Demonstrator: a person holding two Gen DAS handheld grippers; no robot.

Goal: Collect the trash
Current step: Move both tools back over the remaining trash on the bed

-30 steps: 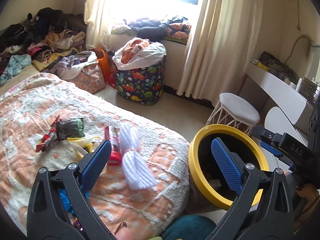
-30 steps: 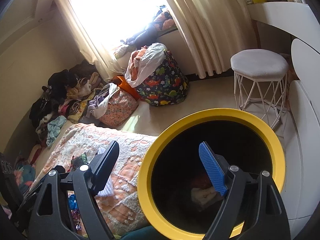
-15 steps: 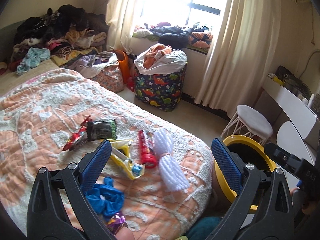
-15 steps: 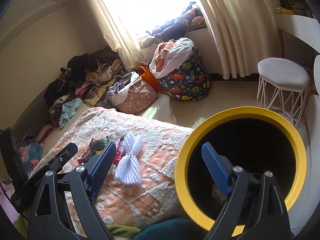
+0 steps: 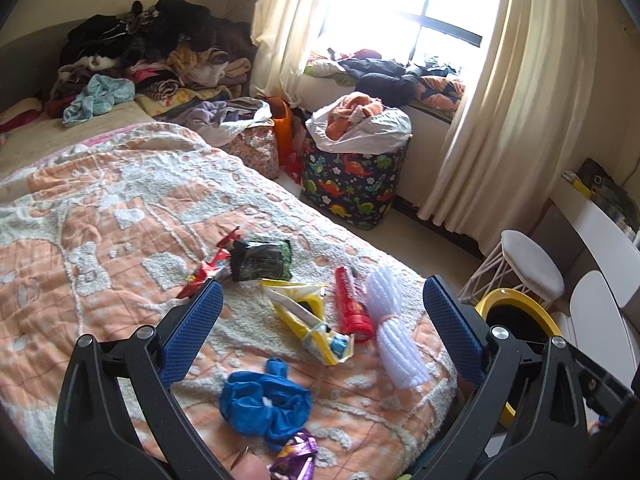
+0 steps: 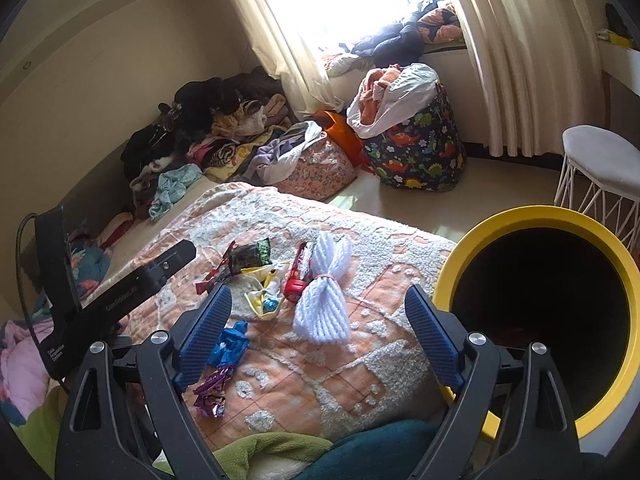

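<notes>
Both grippers, left [image 5: 320, 332] and right [image 6: 318, 334], jaws released and empty, face the trash on the bed [image 5: 100, 248]; blue wrapper [image 5: 266, 400] lies just below the left jaws, nearer them, bin [image 6: 540, 312] at right.

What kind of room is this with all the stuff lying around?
Most likely a bedroom at home. There is a bed with an orange and white bedspread, heaps of clothes against the wall, and a curtained window. Wrappers lie on the bed beside a yellow-rimmed bin.
</notes>
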